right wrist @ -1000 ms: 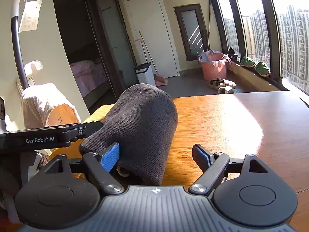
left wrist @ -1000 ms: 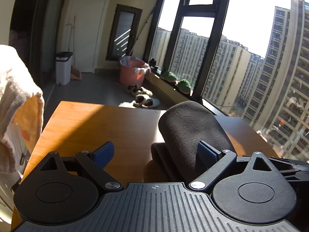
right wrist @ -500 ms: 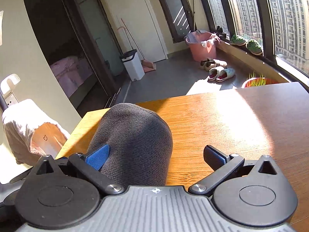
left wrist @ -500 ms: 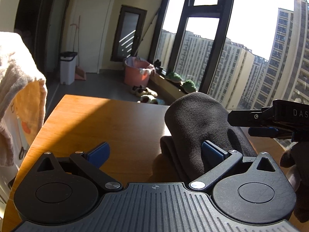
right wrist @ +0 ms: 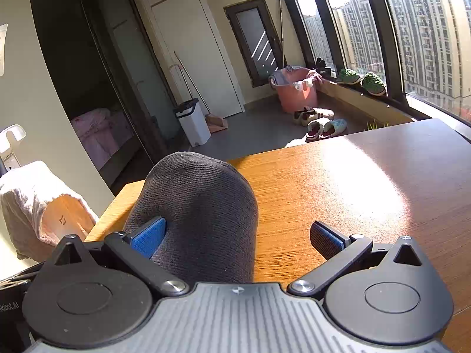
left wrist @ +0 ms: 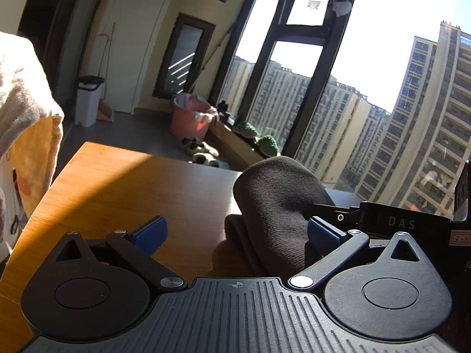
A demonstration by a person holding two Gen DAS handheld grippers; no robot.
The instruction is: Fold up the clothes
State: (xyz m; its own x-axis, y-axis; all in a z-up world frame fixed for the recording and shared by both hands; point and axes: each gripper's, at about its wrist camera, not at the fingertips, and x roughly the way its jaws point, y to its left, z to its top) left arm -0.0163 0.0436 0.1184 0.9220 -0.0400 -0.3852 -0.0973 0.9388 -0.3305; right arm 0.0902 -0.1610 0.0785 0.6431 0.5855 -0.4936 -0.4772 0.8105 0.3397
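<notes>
Grippers, left [left wrist: 235, 232] and right [right wrist: 237, 235], tilt downward, fingers just spread wide flanking the gray garment [right wrist: 197, 217].

Left gripper [left wrist: 235, 232] & right gripper [right wrist: 237, 236]: same build. Matte black ribbed housing w/ small crosshair mark at centre, round black disc each side, triangular cut-outs above discs, silver screws at linkage pivots. Blue pads [right wrist: 147, 236] on black fingers. White "DAS" lettering on right unit's side, seen from left cam.
</notes>
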